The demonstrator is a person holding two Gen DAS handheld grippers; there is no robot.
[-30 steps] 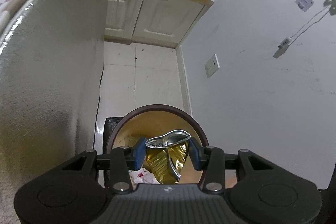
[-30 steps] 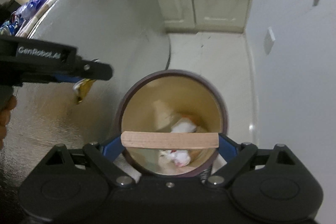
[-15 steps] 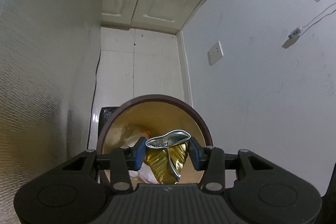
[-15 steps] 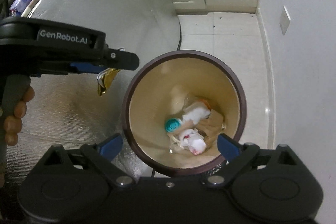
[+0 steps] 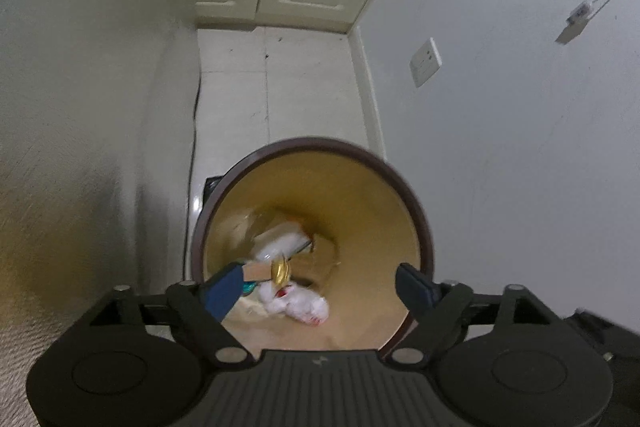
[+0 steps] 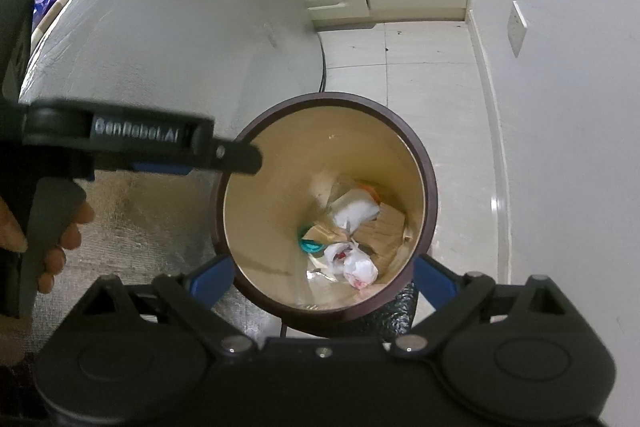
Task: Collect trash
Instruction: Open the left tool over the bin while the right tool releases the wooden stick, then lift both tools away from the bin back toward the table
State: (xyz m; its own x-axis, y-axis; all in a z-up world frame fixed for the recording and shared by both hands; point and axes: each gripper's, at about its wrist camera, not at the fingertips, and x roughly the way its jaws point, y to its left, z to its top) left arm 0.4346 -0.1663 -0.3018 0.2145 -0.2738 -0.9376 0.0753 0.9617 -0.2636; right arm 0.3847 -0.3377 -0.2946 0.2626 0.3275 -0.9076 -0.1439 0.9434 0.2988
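The only readable lettering is white print on the side of the left gripper [image 6: 240, 157], the black tool that reaches in from the left middle of the right wrist view. It is motion-blurred but appears to read "GenRobot.AI". A small pale emblem sits on the ribbed black body at the bottom centre of the left wrist view, too small to make out.

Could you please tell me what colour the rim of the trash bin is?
The trash bin's rim is dark brown, around a tan inside; the right wrist view shows it best.
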